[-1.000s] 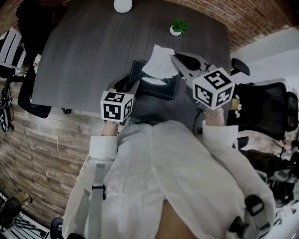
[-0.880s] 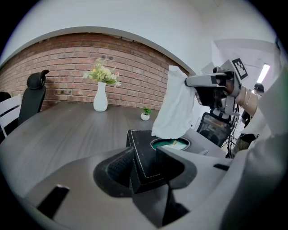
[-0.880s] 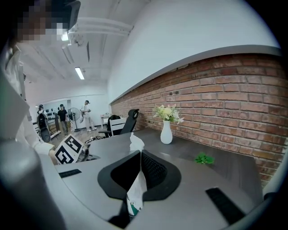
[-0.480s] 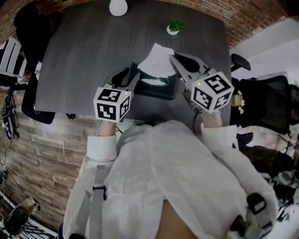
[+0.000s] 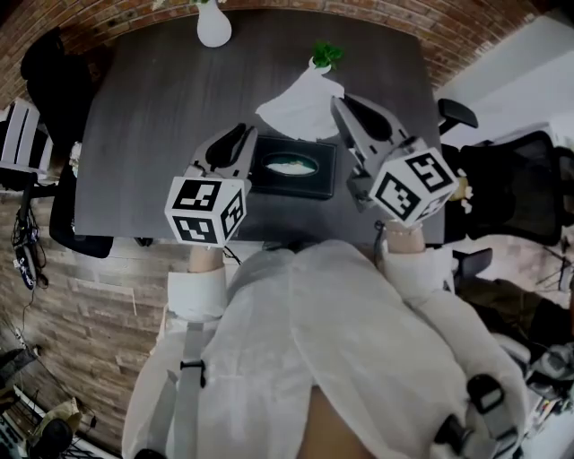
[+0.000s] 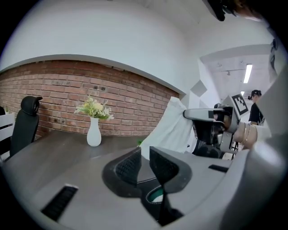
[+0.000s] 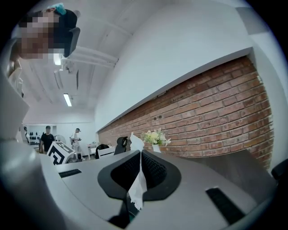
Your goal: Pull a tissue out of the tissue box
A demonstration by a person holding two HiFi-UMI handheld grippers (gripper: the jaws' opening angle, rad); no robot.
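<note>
Head view, with both gripper views. The tissue box (image 5: 269, 182), dark with an oval opening, sits on the dark surface (image 5: 152, 108) near the person's edge, between the two grippers. The right gripper (image 5: 338, 100) is raised beyond the box's right end; its jaws are closed on one edge of the tissue (image 5: 300, 108), and the right gripper view shows the sheet (image 7: 136, 191) pinched between the pads and trailing below them. The tissue hangs as a white sheet above the far side of the box. Whether its lower edge touches the opening cannot be told.

The left gripper (image 5: 242, 134) is beside the box's left end. Its jaws are closing across a narrow gap with nothing between them (image 6: 145, 153). In the left gripper view the hanging tissue (image 6: 168, 128) and the right gripper (image 6: 202, 115) stand beyond this gap.

Surroundings: a white vase (image 5: 213, 27) with pale flowers stands at the far edge of the surface, and a small potted plant (image 5: 325, 56) just beyond the tissue. A brick wall (image 6: 54, 90) runs behind them. Black office chairs stand at the left (image 5: 63, 72) and right (image 5: 507, 184) of the surface. Nothing lies between either gripper and the box.
</note>
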